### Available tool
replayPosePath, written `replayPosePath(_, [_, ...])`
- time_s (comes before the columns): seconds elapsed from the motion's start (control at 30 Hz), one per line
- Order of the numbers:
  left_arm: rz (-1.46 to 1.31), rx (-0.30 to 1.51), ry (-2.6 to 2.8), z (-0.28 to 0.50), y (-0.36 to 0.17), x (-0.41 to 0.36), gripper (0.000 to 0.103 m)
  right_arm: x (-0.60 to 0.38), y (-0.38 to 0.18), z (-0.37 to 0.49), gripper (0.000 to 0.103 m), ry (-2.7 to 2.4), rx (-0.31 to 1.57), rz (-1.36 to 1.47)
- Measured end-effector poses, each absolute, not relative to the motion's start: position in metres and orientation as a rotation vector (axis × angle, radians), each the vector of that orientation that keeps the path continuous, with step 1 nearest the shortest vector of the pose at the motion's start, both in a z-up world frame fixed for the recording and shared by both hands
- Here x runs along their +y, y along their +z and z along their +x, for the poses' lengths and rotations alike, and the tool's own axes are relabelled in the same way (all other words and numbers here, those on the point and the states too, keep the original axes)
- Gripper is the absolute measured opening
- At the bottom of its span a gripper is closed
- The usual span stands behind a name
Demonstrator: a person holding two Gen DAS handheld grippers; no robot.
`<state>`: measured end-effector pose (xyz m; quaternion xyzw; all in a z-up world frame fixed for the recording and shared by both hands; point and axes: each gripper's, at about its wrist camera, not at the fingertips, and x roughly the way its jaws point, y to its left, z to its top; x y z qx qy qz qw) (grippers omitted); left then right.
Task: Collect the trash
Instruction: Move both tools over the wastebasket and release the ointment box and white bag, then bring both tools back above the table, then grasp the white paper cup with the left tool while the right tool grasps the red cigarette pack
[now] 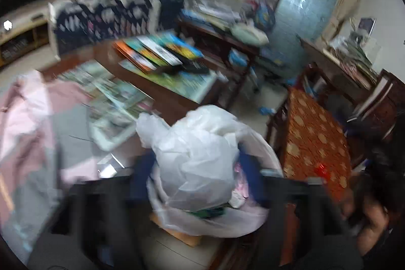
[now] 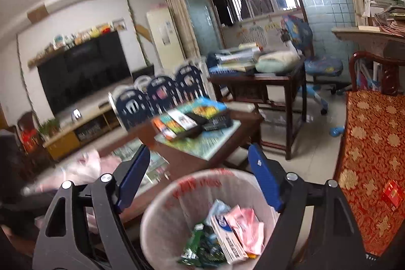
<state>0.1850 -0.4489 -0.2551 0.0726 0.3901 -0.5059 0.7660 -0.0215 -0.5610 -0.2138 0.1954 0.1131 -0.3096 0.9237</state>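
Right wrist: bin liner [image 2: 200,190], red print unreadable.

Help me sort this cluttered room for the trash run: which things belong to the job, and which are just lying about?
Job:
- bin, lined
- wrappers in it
- white bag

Lying about:
- books on the table
- TV
- blue chair
- red cushion
- pink bag: trash or not, unclear
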Motion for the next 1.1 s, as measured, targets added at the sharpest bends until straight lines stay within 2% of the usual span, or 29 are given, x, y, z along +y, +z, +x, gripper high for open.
replayPosePath(0.03, [0.181, 0.868, -1.071, 0.184, -0.263, -0.463, 0.096, -0.558, -0.208, -0.019, 0.081, -0.619, 0.232, 0.391])
replayPosePath(0.1, [0.193, 0.88, -0.99, 0.191, -0.274, -0.464, 0.095, -0.548, -0.203, -0.013, 0.081, -0.566, 0.244, 0.37])
replayPosePath(0.23, [0.103, 0.853, -0.876, 0.214, -0.271, -0.389, 0.095, -0.517, -0.214, 0.009, 0.081, -0.469, 0.288, 0.331])
replayPosePath(0.37, [0.023, 0.766, -0.632, 0.243, -0.251, -0.269, 0.098, -0.468, -0.235, 0.057, 0.081, -0.29, 0.361, 0.362])
replayPosePath(0.5, [0.001, 0.692, -0.288, 0.261, -0.24, -0.127, 0.099, -0.396, -0.23, 0.111, 0.081, -0.087, 0.376, 0.347])
replayPosePath(0.7, [-0.077, 0.726, 0.017, 0.284, -0.258, 0.031, 0.1, -0.267, -0.217, 0.183, 0.084, 0.212, 0.388, 0.236])
replayPosePath(0.8, [-0.278, 0.825, -0.021, 0.301, -0.273, 0.096, 0.099, -0.216, -0.229, 0.212, 0.084, 0.306, 0.436, 0.198])
replayPosePath(0.83, [-0.31, 0.848, -0.044, 0.306, -0.278, 0.111, 0.099, -0.203, -0.233, 0.218, 0.084, 0.318, 0.446, 0.177])
replayPosePath(1.1, [0.061, 0.994, -0.062, 0.356, -0.336, 0.117, 0.1, -0.137, -0.26, 0.272, 0.084, 0.367, 0.553, 0.052])
